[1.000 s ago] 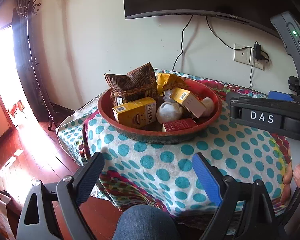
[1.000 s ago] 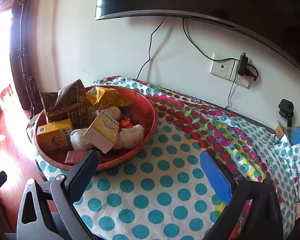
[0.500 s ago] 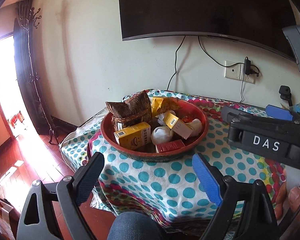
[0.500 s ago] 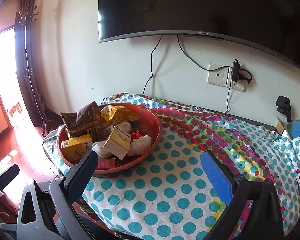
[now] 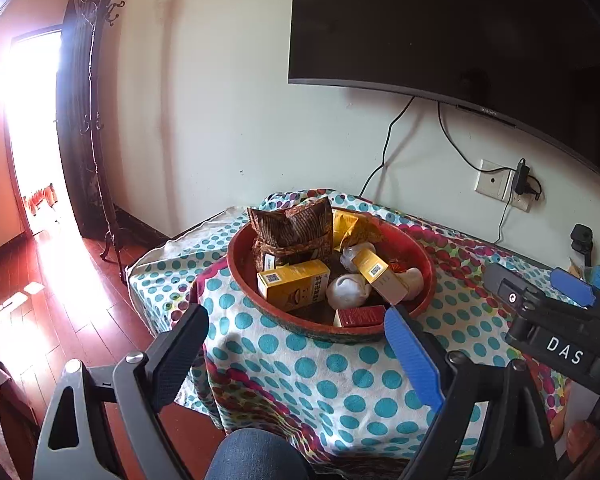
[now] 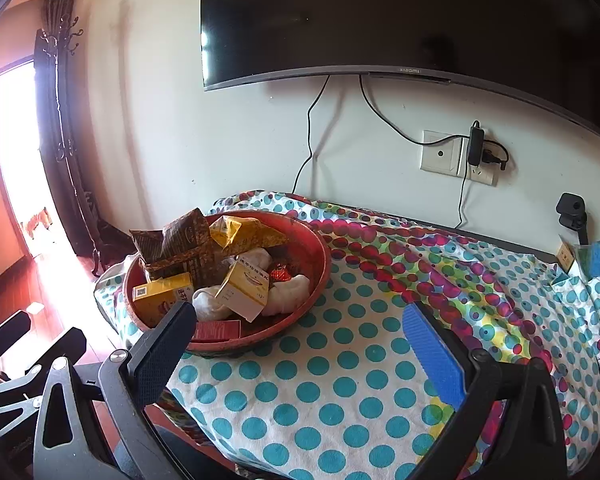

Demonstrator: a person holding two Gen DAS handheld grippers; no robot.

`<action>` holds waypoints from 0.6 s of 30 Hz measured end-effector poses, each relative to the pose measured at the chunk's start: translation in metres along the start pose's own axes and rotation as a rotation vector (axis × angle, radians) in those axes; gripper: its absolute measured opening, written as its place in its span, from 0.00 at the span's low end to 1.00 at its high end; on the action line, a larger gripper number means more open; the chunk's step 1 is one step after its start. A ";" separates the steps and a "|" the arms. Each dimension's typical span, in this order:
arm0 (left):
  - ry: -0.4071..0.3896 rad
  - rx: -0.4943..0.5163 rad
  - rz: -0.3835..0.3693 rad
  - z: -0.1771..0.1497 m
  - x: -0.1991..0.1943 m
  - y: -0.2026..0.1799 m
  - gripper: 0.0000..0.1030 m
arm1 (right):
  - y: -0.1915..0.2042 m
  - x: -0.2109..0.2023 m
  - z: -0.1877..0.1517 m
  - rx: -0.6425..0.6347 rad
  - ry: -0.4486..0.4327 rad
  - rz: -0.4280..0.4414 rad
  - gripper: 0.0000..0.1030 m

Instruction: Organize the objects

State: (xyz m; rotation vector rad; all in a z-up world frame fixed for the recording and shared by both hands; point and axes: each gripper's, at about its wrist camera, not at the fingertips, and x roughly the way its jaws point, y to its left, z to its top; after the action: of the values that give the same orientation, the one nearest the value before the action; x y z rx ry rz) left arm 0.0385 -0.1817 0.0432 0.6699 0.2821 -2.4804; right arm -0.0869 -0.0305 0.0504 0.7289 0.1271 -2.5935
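A red round bowl (image 5: 422, 258) (image 6: 320, 256) sits on the left part of a table under a polka-dot cloth (image 5: 320, 364) (image 6: 340, 372). It holds a brown snack bag (image 5: 296, 224) (image 6: 180, 240), a yellow box (image 5: 296, 284) (image 6: 162, 292), a tilted white-and-yellow box (image 5: 380, 276) (image 6: 246, 286), white wrapped lumps (image 5: 346, 292) (image 6: 288, 296), a yellow packet (image 6: 248, 232) and a small red box (image 5: 360, 316) (image 6: 216, 330). My left gripper (image 5: 296, 332) is open, held back from the table's near edge. My right gripper (image 6: 300, 328) is open over the cloth, right of the bowl; it also shows as the right gripper (image 5: 556, 320) in the left wrist view.
A dark TV (image 6: 400, 20) hangs on the wall above a socket with a plugged charger (image 6: 476, 152). A small black camera (image 6: 572, 212) and paper items (image 6: 592, 256) stand at the table's far right. A coat stand (image 5: 96, 120) and wooden floor lie left. A person's knee (image 5: 256, 456) is below.
Both grippers have pulled back and risen from the table; the bowl now looks smaller and farther, and more of the TV and wall shows. Both stay open and empty.
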 end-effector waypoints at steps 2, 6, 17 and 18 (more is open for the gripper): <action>0.003 0.002 0.026 -0.002 0.001 0.000 0.89 | 0.001 0.000 -0.001 0.000 0.001 0.001 1.00; -0.013 -0.001 0.079 -0.004 0.000 0.002 0.89 | 0.001 0.001 -0.001 0.002 0.002 0.001 1.00; -0.012 0.009 0.071 -0.004 0.000 0.002 0.89 | 0.002 0.004 -0.003 -0.002 0.004 0.006 1.00; -0.009 0.009 0.066 -0.005 0.000 0.002 0.89 | 0.002 0.004 -0.003 -0.001 0.007 0.007 1.00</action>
State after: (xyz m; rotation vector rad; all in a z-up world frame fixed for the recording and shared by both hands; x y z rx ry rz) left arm 0.0412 -0.1815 0.0388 0.6608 0.2424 -2.4227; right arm -0.0875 -0.0334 0.0458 0.7370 0.1282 -2.5846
